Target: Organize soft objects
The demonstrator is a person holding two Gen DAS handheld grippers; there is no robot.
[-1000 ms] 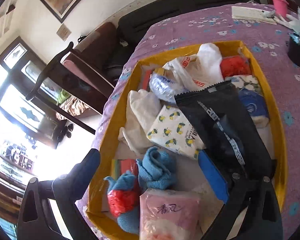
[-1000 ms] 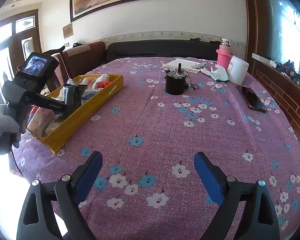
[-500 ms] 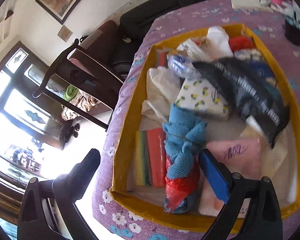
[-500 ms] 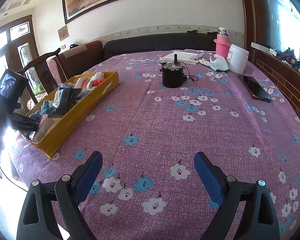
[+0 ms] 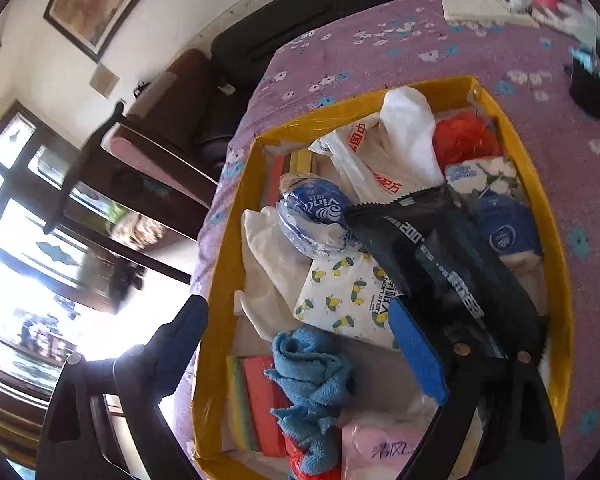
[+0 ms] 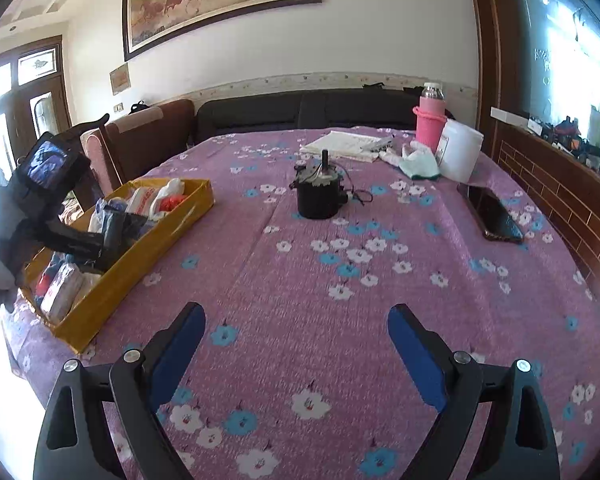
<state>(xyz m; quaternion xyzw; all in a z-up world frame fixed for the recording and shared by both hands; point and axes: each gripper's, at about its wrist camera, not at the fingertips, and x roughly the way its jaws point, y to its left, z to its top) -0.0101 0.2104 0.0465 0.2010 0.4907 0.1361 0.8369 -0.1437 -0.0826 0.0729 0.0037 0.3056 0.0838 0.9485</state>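
The left gripper (image 5: 296, 344) hangs over the near end of the yellow tray (image 5: 236, 216), its jaws spread wide but closing, with no pad pressing on anything. Its left pad sits outside the tray's left wall, over the gap to the floor; its right pad (image 5: 416, 354) lies in front of the black foil pouch (image 5: 440, 256). Between the two, just below the midpoint, lies the blue towel (image 5: 312, 380), bunched into a rope whose long axis runs near to far, roughly along the way the gripper points. That is the relation the next move likely turns on: the towel lies slightly right of the gripper's centre line, so the jaws would close across its short width (a good fit, judging by the bunching). Left of it stand the coloured sponges (image 5: 256, 400); farther in are a lemon-print tissue pack (image 5: 348, 300), a white cloth (image 5: 268, 256) and a white plastic bag (image 5: 372, 152).

The right gripper (image 6: 296, 344) is open and empty, over bare purple tablecloth (image 6: 340, 312), well apart from the tray (image 6: 140, 264) at its far left, so the left hand is much nearer.

The right view shows what the left cannot: the left gripper's body (image 6: 60, 216) tilted down into the tray, and the clear table beside it, with a black pot (image 6: 318, 196) and phone (image 6: 494, 214) farther off. Only the left view shows the tray's contents in detail.
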